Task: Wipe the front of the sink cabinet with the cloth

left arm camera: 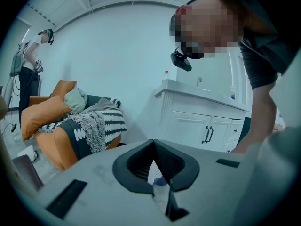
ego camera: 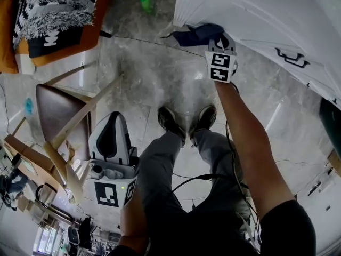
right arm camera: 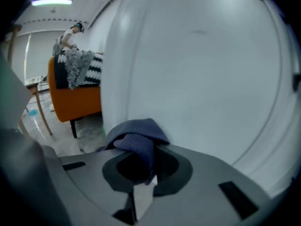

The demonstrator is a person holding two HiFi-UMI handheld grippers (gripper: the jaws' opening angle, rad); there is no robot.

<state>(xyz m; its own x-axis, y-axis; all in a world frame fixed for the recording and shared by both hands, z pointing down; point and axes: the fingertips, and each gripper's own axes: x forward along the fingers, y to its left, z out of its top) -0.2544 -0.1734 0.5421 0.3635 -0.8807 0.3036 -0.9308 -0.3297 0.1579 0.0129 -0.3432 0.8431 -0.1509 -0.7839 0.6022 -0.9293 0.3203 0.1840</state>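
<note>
- The right gripper (ego camera: 211,36) has its fingers clenched on a dark blue cloth (right arm camera: 138,144).
- The cloth is pressed against the white front of the sink cabinet (right arm camera: 202,79), low down near the grey floor (ego camera: 154,79).
- The left gripper (left arm camera: 160,185) is held back beside the person's leg, well apart from the cabinet, its fingers closed together with nothing between them.
</note>
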